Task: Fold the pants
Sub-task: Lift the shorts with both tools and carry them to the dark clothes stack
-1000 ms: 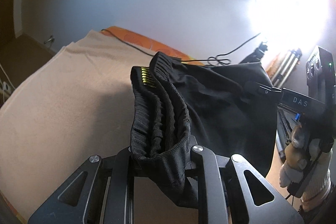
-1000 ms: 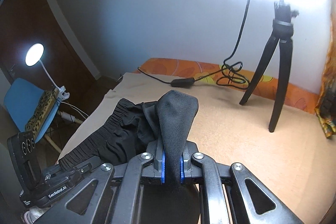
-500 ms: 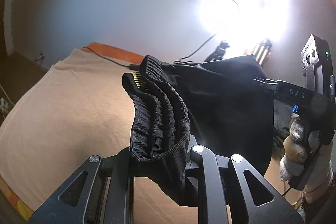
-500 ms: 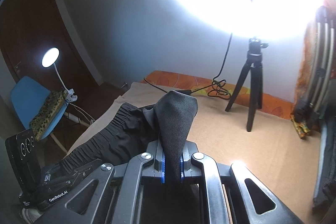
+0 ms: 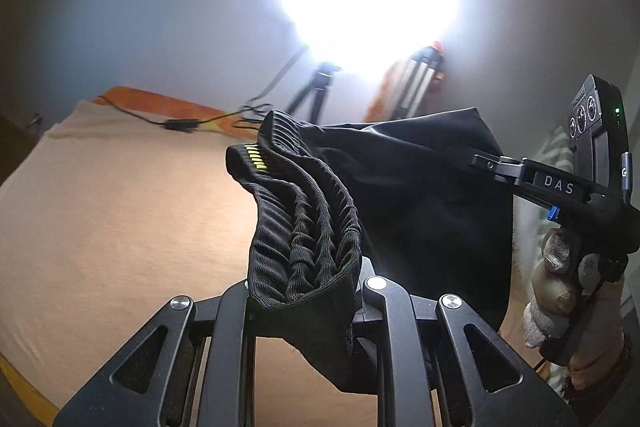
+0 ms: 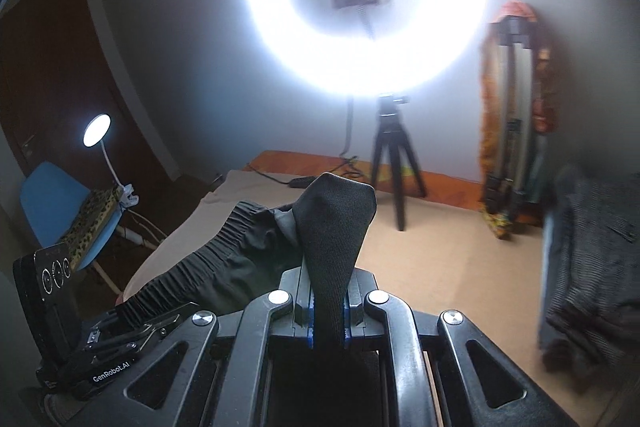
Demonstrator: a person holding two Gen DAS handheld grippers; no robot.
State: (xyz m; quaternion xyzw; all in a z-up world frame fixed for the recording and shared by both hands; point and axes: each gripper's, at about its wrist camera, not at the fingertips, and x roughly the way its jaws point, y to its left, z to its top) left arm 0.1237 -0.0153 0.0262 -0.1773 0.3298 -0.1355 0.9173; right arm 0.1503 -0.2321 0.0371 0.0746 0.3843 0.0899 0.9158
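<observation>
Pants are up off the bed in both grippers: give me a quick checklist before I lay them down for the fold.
1. Left gripper shut on the waistband: ok.
2. Right gripper shut on the pants fabric: ok.
3. Pants held clear of the beige cover: ok where visible; the hanging lower part is out of view.
4. Cloth flat between the grips: not ok, the waistband is bunched and twisted.
5. Landing area free: ok nearby; tripod and cable sit at the far edge.
6. Leg alignment: cannot tell.
</observation>
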